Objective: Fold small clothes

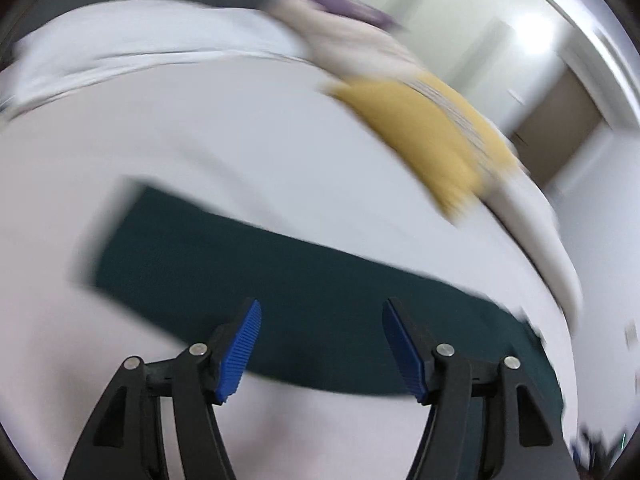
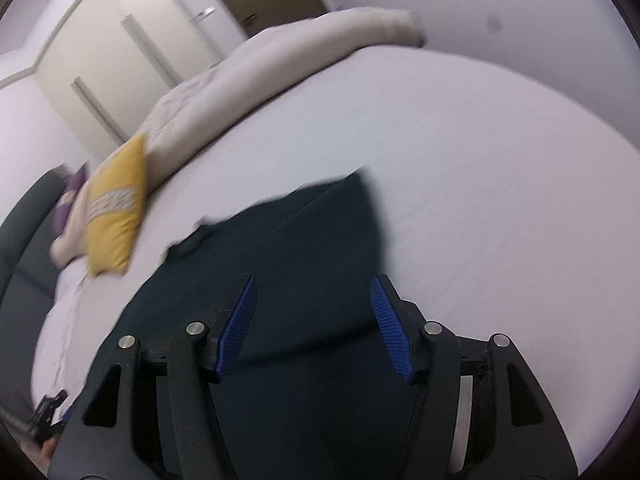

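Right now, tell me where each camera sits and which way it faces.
Left wrist: rides the left tongs, looking down at the dark green garment on the white bed; both blue-padded fingers show, open.
Right wrist: rides the right tongs, facing across the same garment toward the wardrobe; fingers open.
Shared: garment, bed, yellow pillow, beige duvet.

Soft, even indoor light; glare spots the far white glossy wardrobe door [image 1: 524, 28]. Motion blur smears both views, and fisheye distortion bends the dark-vignetted edges.
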### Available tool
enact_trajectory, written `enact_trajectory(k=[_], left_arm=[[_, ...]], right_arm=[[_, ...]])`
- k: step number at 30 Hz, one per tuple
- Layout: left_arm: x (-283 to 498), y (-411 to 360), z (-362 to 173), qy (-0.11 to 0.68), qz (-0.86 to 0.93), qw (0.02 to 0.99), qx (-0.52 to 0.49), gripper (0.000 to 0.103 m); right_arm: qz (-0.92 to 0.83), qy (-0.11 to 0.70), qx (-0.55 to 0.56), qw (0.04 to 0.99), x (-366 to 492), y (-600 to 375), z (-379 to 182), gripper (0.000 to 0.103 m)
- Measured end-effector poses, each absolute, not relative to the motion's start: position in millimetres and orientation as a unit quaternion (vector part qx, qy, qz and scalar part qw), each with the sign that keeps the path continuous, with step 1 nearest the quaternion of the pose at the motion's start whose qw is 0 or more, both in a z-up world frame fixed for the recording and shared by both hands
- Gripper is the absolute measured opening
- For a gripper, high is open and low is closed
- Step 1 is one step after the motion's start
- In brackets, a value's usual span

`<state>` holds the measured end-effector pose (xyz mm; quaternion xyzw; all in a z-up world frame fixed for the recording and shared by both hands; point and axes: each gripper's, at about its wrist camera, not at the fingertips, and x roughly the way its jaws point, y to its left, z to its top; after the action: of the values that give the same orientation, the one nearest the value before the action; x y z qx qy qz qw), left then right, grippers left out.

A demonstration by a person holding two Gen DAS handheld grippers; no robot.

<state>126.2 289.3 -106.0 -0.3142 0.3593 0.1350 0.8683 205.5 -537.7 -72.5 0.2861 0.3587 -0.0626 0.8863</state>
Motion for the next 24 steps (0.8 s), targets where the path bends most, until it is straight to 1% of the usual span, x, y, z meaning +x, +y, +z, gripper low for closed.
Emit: enact_trajectory(k=[4, 7, 8, 9, 10, 11, 14, 18, 21, 24], left_arm=[[100.2, 363.3, -129.9, 0.363, 0.229, 0.834, -0.348, 0.068], [104.3, 382.4, -149.1, 0.371, 0.208, 0.822, -0.379, 0.067], [106.6, 382.3, -148.1, 0.37, 0.208, 0.824, -0.374, 0.064], [110.7, 379.8, -146.7, 0.373, 0.202, 0.827, -0.369, 0.056], [117.4, 377.5, -148.5, 0.381, 0.18, 0.824, -0.379, 0.024], [124.2, 377.3, -150.4, 0.39, 0.17, 0.819, -0.385, 0.017], [133.7, 366.6, -141.0, 0.389, 0.157, 0.827, -0.375, 0.015], [138.0, 318.8, -99.8, 0.365, 0.104, 0.856, -0.35, 0.014], [152.6, 241.2, -64.8, 0.361, 0.027, 0.88, -0.307, 0.014], [164.2, 130.1, -44.4, 0.366, -0.065, 0.896, -0.244, 0.014]], right_arm=[[-0.01, 0.372, 0.29, 0.882, 190.2, -490.7, -69.4, 0.057], [0.019, 0.386, 0.275, 0.88, 194.9, -449.3, -68.8, 0.057], [0.024, 0.391, 0.265, 0.881, 194.6, -437.1, -68.9, 0.057], [0.029, 0.396, 0.258, 0.881, 195.2, -426.5, -68.3, 0.057], [0.034, 0.397, 0.254, 0.881, 193.0, -418.3, -68.1, 0.057], [0.038, 0.398, 0.251, 0.882, 190.0, -410.7, -66.9, 0.057], [0.043, 0.39, 0.25, 0.885, 171.4, -398.2, -61.4, 0.057], [0.043, 0.377, 0.256, 0.889, 150.3, -411.7, -50.7, 0.057], [0.04, 0.374, 0.27, 0.886, 137.7, -429.4, -51.7, 0.057], [0.035, 0.374, 0.284, 0.882, 136.1, -446.1, -59.5, 0.057]])
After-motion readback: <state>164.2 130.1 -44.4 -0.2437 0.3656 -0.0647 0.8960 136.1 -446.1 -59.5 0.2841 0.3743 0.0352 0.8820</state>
